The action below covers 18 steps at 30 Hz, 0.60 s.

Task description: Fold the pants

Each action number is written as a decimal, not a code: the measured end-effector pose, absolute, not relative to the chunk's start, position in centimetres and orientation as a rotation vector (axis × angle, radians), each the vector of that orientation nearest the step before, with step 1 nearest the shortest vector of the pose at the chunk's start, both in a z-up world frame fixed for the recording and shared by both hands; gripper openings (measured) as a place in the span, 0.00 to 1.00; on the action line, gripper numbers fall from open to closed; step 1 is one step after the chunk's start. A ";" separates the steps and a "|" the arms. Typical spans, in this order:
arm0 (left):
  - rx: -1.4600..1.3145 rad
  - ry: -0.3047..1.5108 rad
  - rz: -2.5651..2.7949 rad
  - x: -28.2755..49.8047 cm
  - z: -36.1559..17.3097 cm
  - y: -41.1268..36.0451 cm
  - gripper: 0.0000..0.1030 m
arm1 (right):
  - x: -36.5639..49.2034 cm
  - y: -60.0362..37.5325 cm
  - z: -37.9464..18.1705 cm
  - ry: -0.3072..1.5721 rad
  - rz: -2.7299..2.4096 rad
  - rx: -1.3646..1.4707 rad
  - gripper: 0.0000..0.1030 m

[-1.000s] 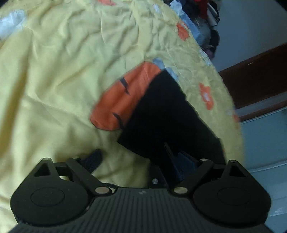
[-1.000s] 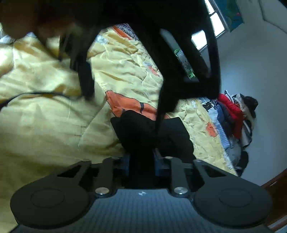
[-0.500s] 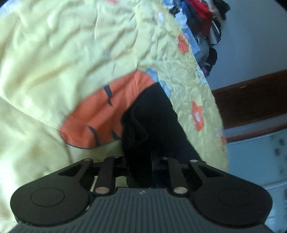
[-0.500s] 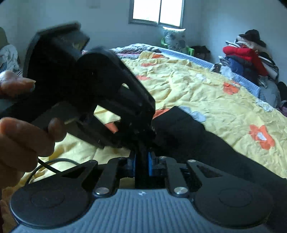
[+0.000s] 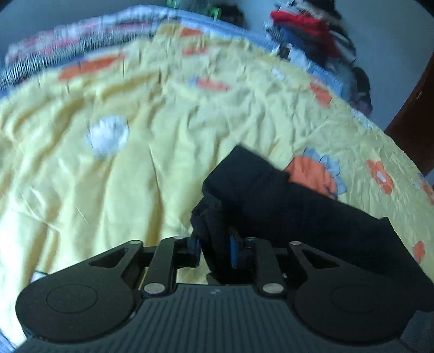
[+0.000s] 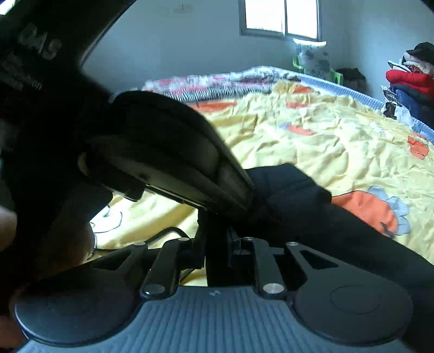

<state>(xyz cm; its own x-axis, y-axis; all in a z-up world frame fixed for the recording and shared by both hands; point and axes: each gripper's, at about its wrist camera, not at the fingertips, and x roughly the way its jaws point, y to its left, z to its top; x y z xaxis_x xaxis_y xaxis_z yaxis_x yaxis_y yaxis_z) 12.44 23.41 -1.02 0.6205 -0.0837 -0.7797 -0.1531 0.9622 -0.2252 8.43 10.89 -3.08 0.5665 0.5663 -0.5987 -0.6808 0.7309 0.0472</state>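
Black pants [image 5: 284,206] lie on a yellow flowered bedspread [image 5: 108,190], running off to the lower right. My left gripper [image 5: 214,251] has a bunched edge of the pants pinched between its blue pads, raised off the bed; its jaws are opening slightly. In the right wrist view, my right gripper [image 6: 217,252] is shut on another fold of the pants [image 6: 293,190], its jaws also easing open a little. The left tool's black body [image 6: 162,152] looms just ahead of it, held by a hand [image 6: 5,225].
A pile of clothes [image 6: 412,81] sits past the bed's far right corner, below a window [image 6: 282,16]. A striped blanket [image 5: 67,46] lines the far edge. A thin cable [image 6: 168,233] trails over the bedspread. A dark wooden door [image 5: 417,116] stands at the right.
The left gripper, wide open a second ago, has shut on the pants' edge and lifted it. Both views have tilted up towards the far wall. The right gripper has kept its hold.
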 end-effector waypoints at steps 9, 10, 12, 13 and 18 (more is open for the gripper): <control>0.181 0.599 0.262 7.9 4.4 14.8 0.67 | 1.4 -8.7 0.6 0.589 0.496 0.060 0.25; 0.191 0.571 0.250 7.4 5.1 13.6 0.72 | 0.2 -12.2 0.4 0.587 0.385 0.065 0.27; 0.172 0.542 0.162 6.4 6.1 10.6 0.75 | -2.1 -19.5 -0.3 0.610 0.158 0.105 0.29; 0.165 0.548 0.098 6.1 6.3 9.1 0.75 | -3.3 -23.0 -0.9 0.623 0.075 0.152 0.29; 0.165 0.641 -0.215 4.1 4.7 -0.5 0.76 | -11.0 -36.5 -5.2 0.680 -0.225 0.343 0.36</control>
